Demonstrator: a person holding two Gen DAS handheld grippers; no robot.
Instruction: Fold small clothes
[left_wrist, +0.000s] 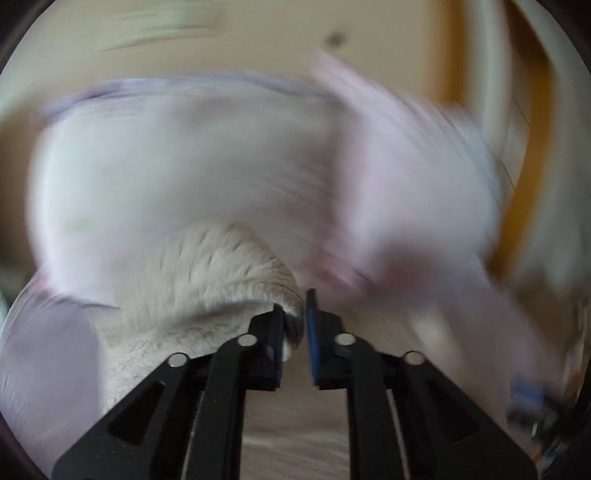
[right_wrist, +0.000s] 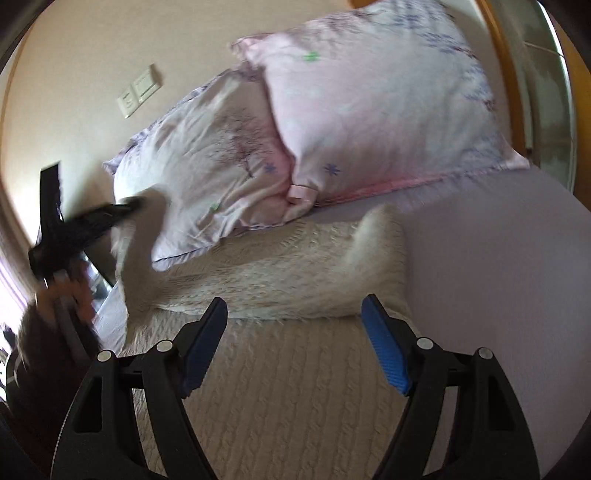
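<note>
A cream cable-knit sweater (right_wrist: 273, 373) lies on a lilac bed sheet (right_wrist: 498, 295), with one part folded over near the pillows. My left gripper (left_wrist: 295, 321) is shut on an edge of the sweater (left_wrist: 207, 280) and lifts it; that view is blurred by motion. The left gripper also shows in the right wrist view (right_wrist: 129, 206) at the far left, holding the raised sweater edge. My right gripper (right_wrist: 293, 314) is open and empty, just above the flat part of the sweater.
Two pink floral pillows (right_wrist: 369, 110) lie against the beige wall behind the sweater. Wall switches (right_wrist: 140, 90) sit above them. A wooden bed frame (right_wrist: 506, 74) and a door frame are at the right. The person's hand (right_wrist: 66, 291) is at the left.
</note>
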